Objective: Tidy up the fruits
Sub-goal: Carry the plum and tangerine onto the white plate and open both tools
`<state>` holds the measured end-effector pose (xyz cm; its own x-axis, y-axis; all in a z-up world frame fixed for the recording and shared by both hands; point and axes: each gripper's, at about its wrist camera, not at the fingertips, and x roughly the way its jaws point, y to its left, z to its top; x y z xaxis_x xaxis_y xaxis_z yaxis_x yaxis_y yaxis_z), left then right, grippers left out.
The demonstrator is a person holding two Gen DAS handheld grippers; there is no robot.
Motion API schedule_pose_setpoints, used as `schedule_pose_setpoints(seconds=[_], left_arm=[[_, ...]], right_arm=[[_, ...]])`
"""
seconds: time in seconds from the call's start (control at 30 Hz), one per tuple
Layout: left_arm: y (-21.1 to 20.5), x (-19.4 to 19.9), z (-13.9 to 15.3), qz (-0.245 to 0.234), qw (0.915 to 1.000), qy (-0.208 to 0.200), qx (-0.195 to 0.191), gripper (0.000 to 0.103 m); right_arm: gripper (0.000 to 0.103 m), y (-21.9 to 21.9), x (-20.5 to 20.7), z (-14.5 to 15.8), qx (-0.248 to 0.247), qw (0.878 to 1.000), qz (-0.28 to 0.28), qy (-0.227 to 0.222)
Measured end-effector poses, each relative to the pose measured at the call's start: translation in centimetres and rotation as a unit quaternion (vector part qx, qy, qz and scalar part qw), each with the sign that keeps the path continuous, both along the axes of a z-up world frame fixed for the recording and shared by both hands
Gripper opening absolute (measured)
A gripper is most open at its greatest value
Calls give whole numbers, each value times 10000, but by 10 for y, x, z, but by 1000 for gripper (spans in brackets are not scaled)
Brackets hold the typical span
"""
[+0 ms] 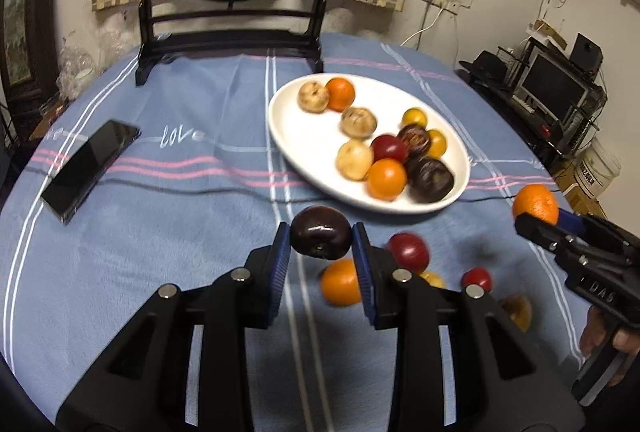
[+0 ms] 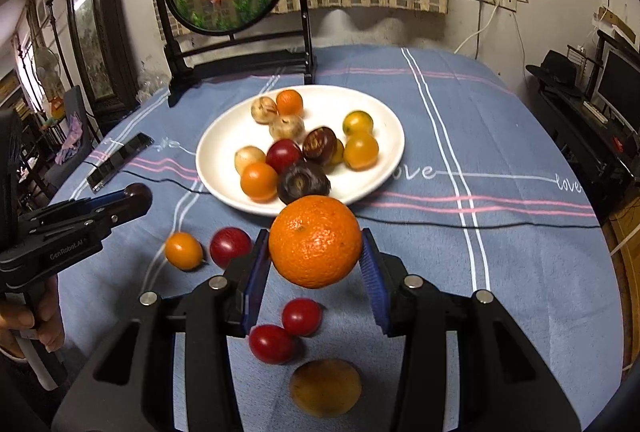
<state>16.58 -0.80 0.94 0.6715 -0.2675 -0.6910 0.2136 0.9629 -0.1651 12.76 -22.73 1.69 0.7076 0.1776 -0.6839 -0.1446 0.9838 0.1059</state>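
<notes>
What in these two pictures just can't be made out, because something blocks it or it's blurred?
- Left wrist view: the small orange fruit on the cloth is partly hidden behind the left claw, which holds a dark fruit.
- Left wrist view: the brownish fruit is half hidden by the claw's frame; its kind is unclear.
- Right wrist view: a small yellow fruit on the white plate hides behind darker ones.
- Right wrist view: the phone screen is too small to read.

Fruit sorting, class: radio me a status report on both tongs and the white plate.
Left tongs shut on dark purple round fruit. Right tongs shut on large orange. White oval plate ahead, partly filled. Loose red and orange fruits on blue cloth below.
</notes>
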Motion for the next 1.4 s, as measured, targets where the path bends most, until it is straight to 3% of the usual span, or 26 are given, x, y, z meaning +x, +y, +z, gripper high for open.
schedule_pose_setpoints(seconds=[0.33,0.67,0.9,1.0,1.07,1.2,1.4], left_arm=[[-26,35,20,-123,9999,-84,42,32],[-38,95,3,100,9996,195,175,32],[-37,121,-16,248,9992,311,55,32],[-34,123,-22,359,9989,304,28,44],[-28,121,-20,552,9983,167,41,62],[-23,117,-15,559,9984,110,-49,63],[-22,103,-10,572,9981,-30,224,75]], right_arm=[[44,11,25,18,6,9995,183,-252],[44,33,81,9,-192,9990,375,-116],[45,45,117,-8,-451,9981,396,153],[48,49,122,-13,-561,9974,420,167],[49,49,120,-11,-585,9974,401,86],[54,41,113,-6,-417,9984,374,4],[62,16,86,1,9,9998,135,-117]])
